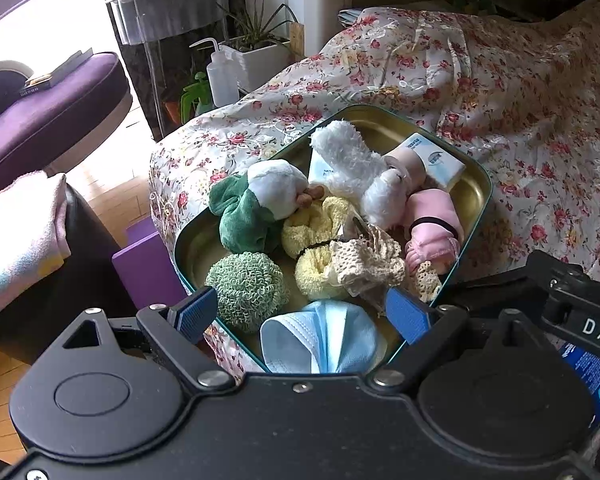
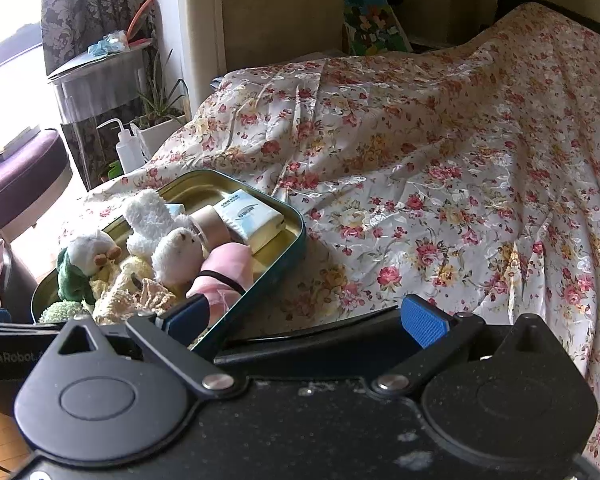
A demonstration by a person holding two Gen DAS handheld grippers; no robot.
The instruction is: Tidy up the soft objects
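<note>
Tin: gold-lined teal metal tin (image 2: pixel 296 216) on floral satin bedspread (image 2: pixel 440 168).
Contents: white plush toy (image 2: pixel 176 254), rolled pink cloth (image 2: pixel 230 270).
Right gripper (image 2: pixel 306 322): jaws apart, empty.

Black left gripper (image 1: pixel 302 314) with ribbed blue pads (image 1: pixel 406 314), silver screws.

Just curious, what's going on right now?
Left gripper open over blue face mask. Right gripper open, empty. Soft things piled in tin. Nothing blocking.

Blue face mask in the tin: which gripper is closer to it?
Left. The left gripper hangs open right above the blue face mask, a finger on each side. The right gripper is open beside the tin, past its right rim.
</note>
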